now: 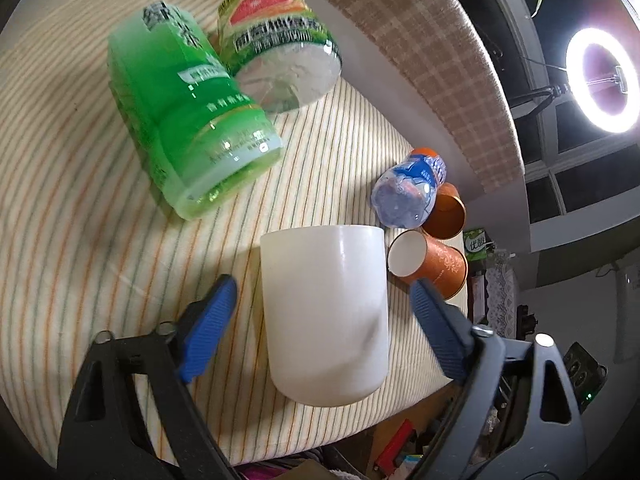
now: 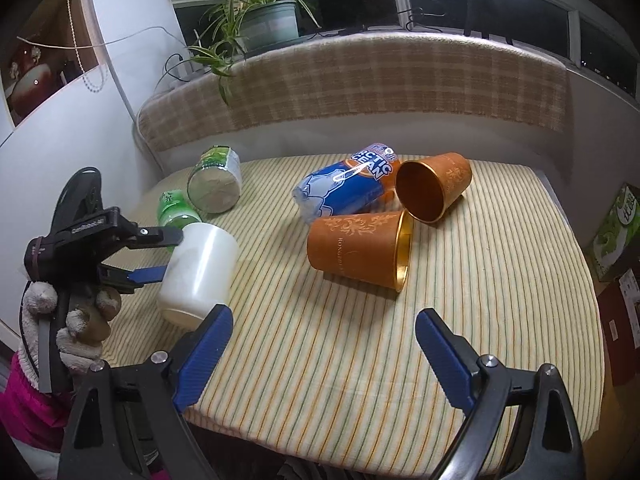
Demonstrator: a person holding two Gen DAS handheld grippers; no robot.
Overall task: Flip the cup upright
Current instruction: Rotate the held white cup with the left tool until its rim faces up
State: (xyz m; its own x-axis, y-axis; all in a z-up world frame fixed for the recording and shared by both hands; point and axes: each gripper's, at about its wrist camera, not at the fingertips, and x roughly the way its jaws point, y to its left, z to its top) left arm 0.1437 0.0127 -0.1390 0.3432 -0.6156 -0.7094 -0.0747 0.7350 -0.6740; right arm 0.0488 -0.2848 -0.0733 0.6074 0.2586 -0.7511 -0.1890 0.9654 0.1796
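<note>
The white plastic cup [image 1: 326, 316] is plain, smooth and slightly translucent, with a faint grey smudge low on its side. It sits tilted at the near left edge of the striped tablecloth [image 2: 460, 300], between the blue pads of the left gripper [image 1: 324, 292], whose jaws stand wide with a gap on each side. The right gripper [image 2: 324, 326] hovers spread wide and empty, near two orange cups [image 2: 360, 246] lying on their sides.
</note>
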